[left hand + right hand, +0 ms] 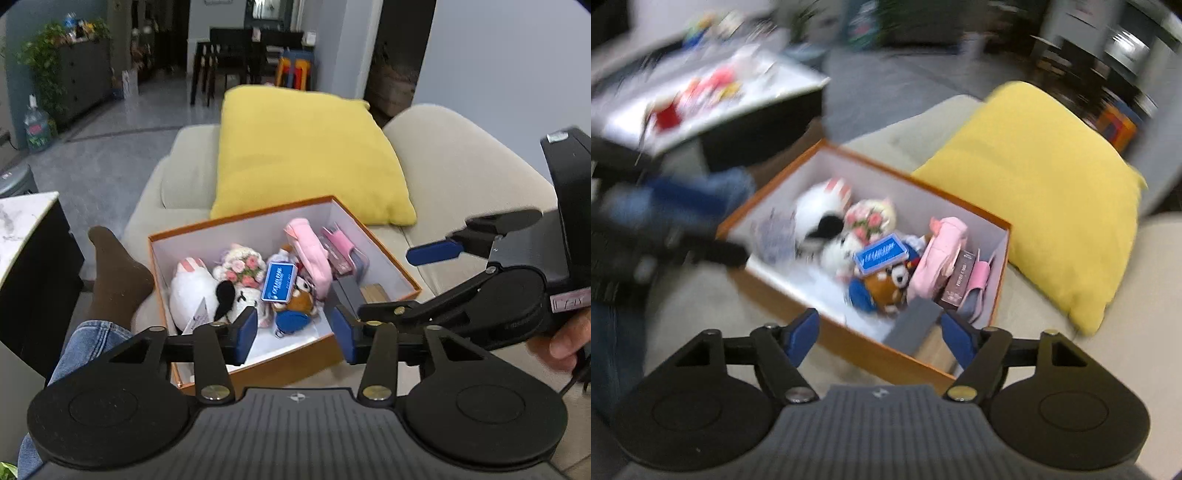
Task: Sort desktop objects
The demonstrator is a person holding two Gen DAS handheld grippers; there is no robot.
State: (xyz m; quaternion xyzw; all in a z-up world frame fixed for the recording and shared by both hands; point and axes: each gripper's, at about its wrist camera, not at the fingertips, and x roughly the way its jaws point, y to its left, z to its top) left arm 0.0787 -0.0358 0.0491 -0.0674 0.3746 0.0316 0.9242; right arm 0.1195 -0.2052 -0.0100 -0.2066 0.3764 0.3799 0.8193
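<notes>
An orange box (258,363) with a white inside sits on a beige sofa and shows in the right wrist view too (849,339). It holds plush toys (195,288), a blue card box (279,282), a pink pouch (308,251), a brown bear (886,286) and a grey block (916,325). My left gripper (294,334) is open and empty above the box's near edge. My right gripper (882,341) is open and empty above the box's near corner. It also shows at the right of the left wrist view (388,284). The right wrist view is blurred.
A yellow cushion (306,155) lies on the sofa (461,173) behind the box. A low table (713,99) with several small toys stands to the left. A person's leg in jeans and a brown sock (114,277) rests beside the box.
</notes>
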